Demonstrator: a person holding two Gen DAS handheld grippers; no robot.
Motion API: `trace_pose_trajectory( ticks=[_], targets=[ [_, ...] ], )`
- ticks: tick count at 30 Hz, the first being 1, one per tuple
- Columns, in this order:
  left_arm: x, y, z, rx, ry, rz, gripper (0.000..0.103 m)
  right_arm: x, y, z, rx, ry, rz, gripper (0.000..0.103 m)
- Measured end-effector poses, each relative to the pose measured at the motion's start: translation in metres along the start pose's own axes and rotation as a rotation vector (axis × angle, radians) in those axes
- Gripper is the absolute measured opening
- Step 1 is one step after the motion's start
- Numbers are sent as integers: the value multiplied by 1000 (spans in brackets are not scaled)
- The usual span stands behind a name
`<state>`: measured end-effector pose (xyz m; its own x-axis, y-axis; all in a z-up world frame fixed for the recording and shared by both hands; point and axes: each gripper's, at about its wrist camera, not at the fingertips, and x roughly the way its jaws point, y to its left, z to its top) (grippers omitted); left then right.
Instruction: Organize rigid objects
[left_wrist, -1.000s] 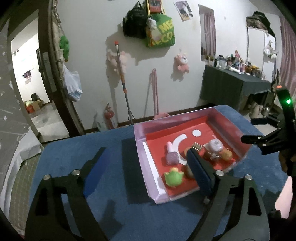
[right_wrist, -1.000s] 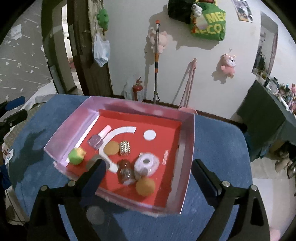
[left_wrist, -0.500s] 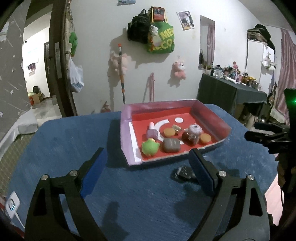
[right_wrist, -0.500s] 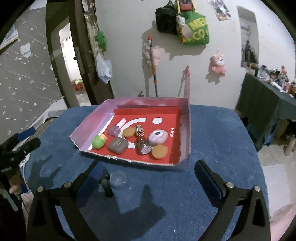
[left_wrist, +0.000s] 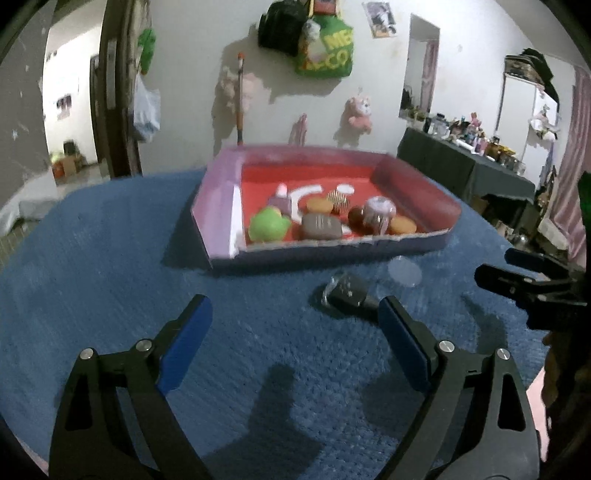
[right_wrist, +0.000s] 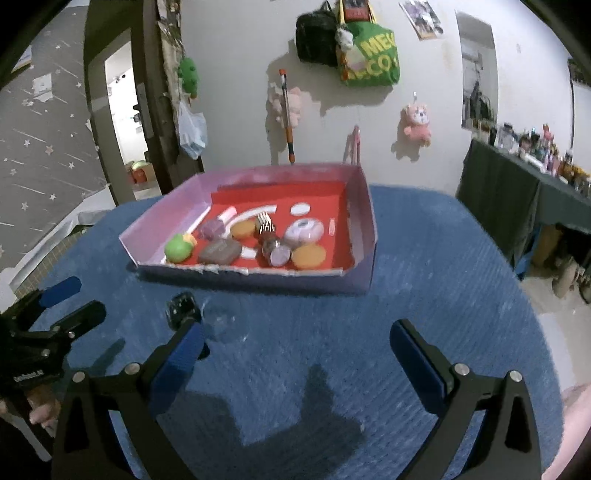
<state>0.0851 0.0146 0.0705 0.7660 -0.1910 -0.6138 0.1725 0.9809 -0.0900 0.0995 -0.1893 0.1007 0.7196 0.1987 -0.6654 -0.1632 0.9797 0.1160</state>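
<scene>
Filled tray (right_wrist: 364, 221) on blue cloth (right_wrist: 424, 295)

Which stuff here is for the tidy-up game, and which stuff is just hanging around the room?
For the tidying:
- tray
- green toy
- orange discs
- grey case
- small dark thing on the blue cloth
- clear round thing

Just lying about:
- pink teddy on the wall
- green bag
- broom

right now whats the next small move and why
Probably ease the left gripper forward and slightly right until its jaws straddle the small dark object lying on the blue cloth. That object and the clear round piece sit outside the tray; both jaws are empty.
</scene>
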Motion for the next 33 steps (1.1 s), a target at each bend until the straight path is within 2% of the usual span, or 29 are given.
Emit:
trace_pose_trajectory(
  ticks=[5,12,20,24,29,33],
  targets=[
    [20,0,-12,-27,74,-20,92,18,2,-12,-9,48,-10,103],
    [31,1,-16,-52,119,-32,92,29,1,-15,-9,73,-12,103],
    [39,-8,-2,-34,150,-58,92,32,-6,-12,2,82,-16,103],
    [46,-12,9,8,155,-35,92,31,-16,-8,26,81,-16,103],
    [65,-12,22,27,228,-113,92,33,-26,-5,53,97,-7,103],
    [77,-12,26,48,263,-124,92,34,-29,-4,58,98,-10,103]
  ],
)
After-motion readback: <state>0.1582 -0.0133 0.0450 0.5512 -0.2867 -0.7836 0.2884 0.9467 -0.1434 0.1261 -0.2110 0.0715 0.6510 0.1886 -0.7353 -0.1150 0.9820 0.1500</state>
